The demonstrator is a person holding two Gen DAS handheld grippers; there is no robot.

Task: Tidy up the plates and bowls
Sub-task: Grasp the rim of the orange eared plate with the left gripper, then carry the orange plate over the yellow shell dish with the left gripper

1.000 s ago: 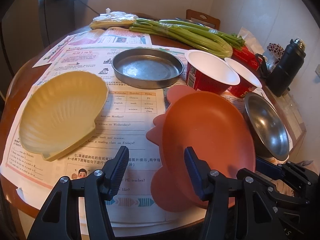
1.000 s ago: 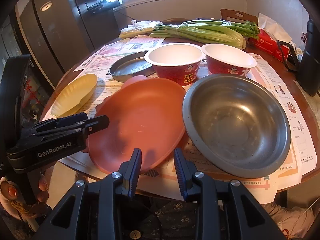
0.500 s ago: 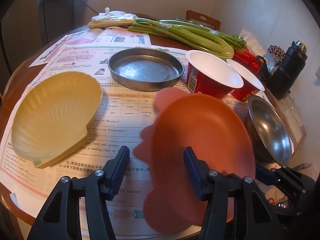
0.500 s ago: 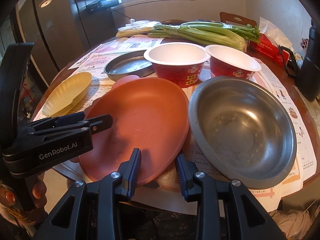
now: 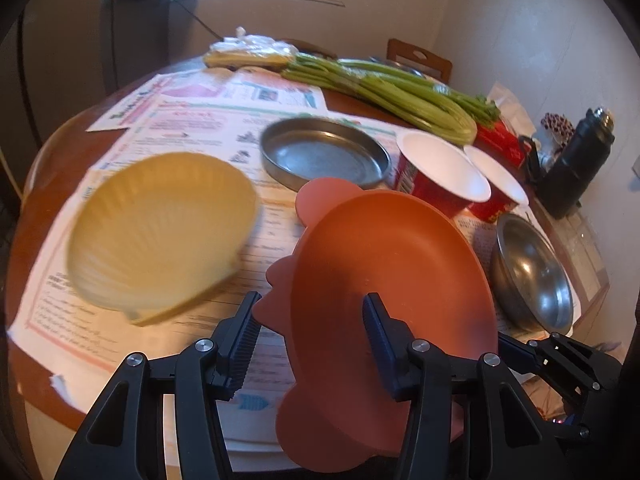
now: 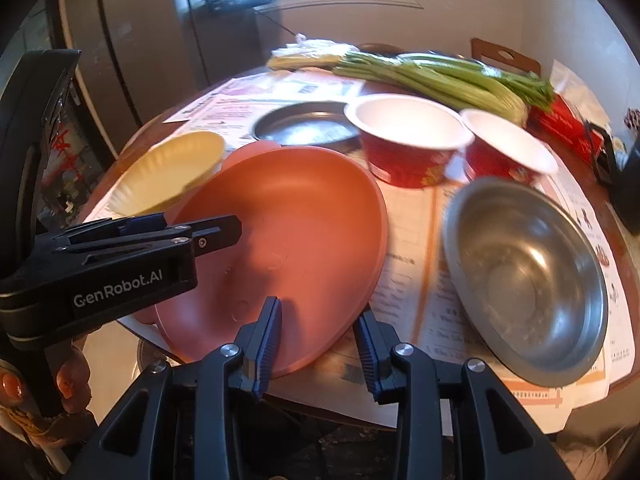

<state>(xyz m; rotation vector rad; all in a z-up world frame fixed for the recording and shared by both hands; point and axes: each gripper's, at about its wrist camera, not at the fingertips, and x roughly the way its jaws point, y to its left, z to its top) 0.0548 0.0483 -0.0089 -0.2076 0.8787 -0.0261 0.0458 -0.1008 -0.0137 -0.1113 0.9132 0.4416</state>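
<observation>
My left claw [image 5: 308, 340] clamps the orange plate's [image 5: 384, 264] rim, tilting it just beside the yellow shell dish [image 5: 160, 232]. My right claw [image 6: 318, 340], jaws just parting, straddles the plate's near edge unclamped.

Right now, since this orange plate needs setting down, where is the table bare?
Bare paper lies beyond the yellow shell plate, left of the metal pan, and between the orange plate and the steel bowl. The far right is crowded: red cups, celery.
</observation>
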